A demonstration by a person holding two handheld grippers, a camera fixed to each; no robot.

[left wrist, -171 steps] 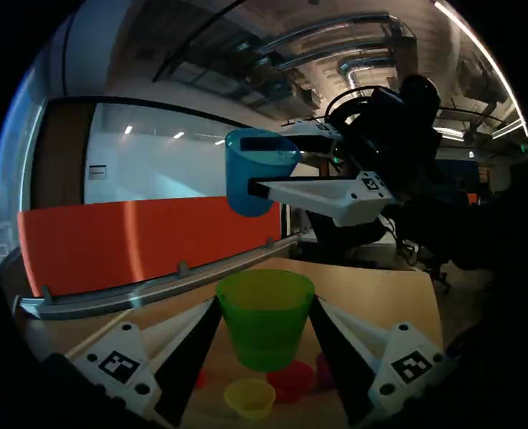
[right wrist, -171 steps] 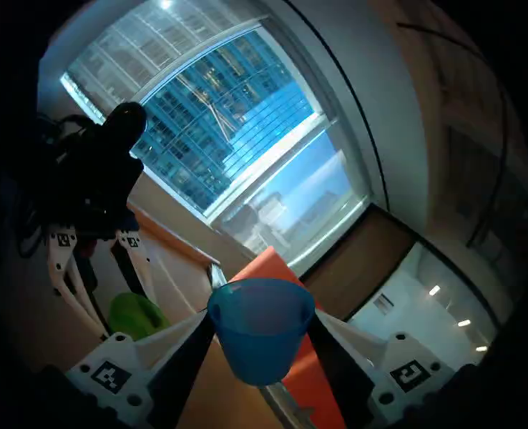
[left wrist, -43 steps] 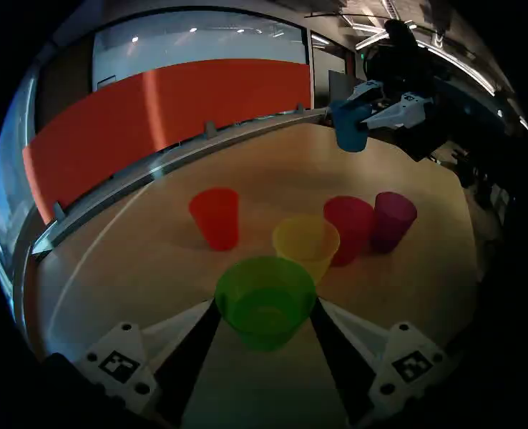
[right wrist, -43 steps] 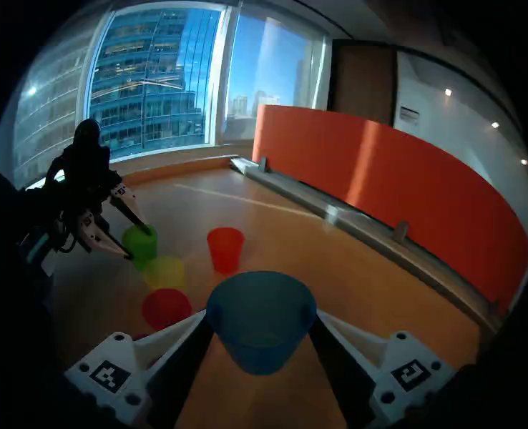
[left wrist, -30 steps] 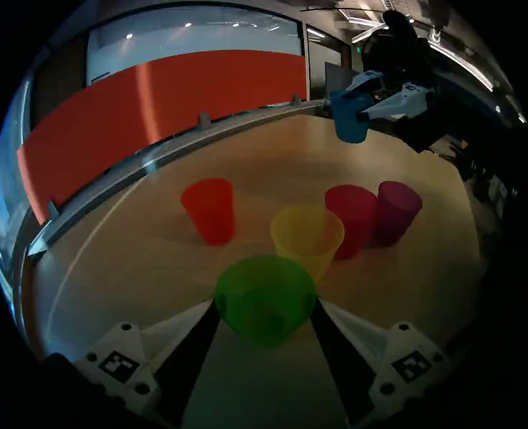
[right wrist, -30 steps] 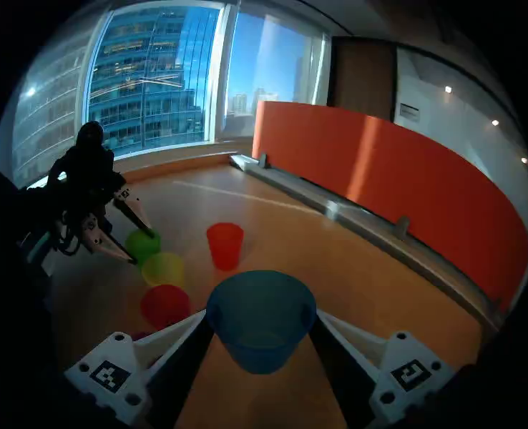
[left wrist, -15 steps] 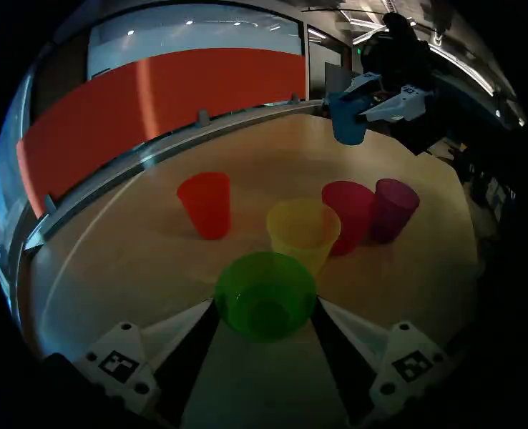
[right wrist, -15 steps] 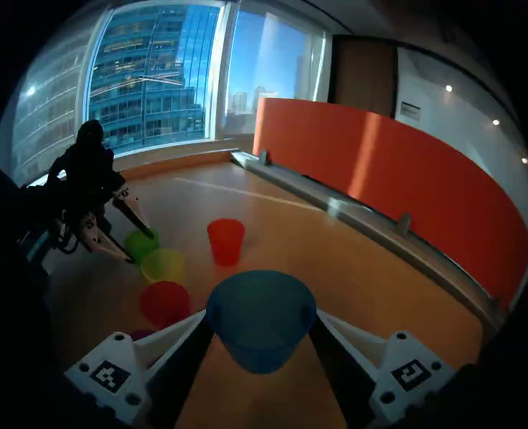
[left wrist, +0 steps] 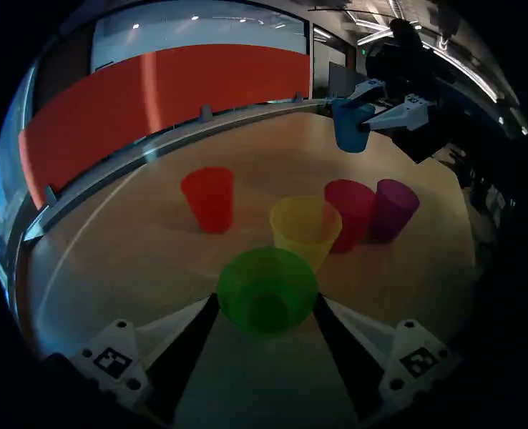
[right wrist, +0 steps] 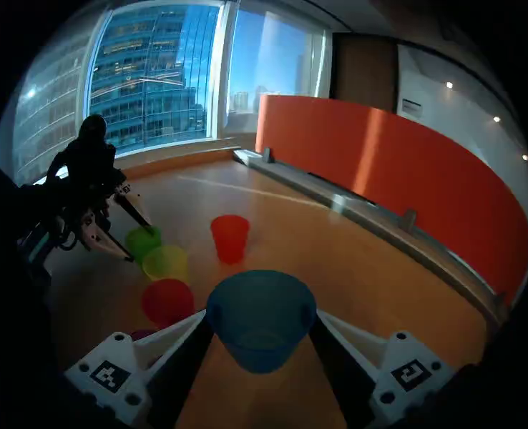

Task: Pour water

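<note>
Low over the bench, your left gripper clamps the green cup just short of the yellow cup; push forward and you likely topple it. Your right gripper clamps the blue cup; tilt it off-target and any water hits the bench.

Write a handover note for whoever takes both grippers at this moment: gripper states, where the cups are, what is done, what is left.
Left gripper: jaws shut on the green cup, upright, low beside the yellow cup.
Right gripper: jaws shut on the blue cup, upright, held above the table, well apart from the green one.
Standing free: orange cup, yellow cup, red cup, purple cup.
Done: both cups grasped. No pour is under way; water levels cannot be told.
Left: probably bring the held cups together and pour.
</note>
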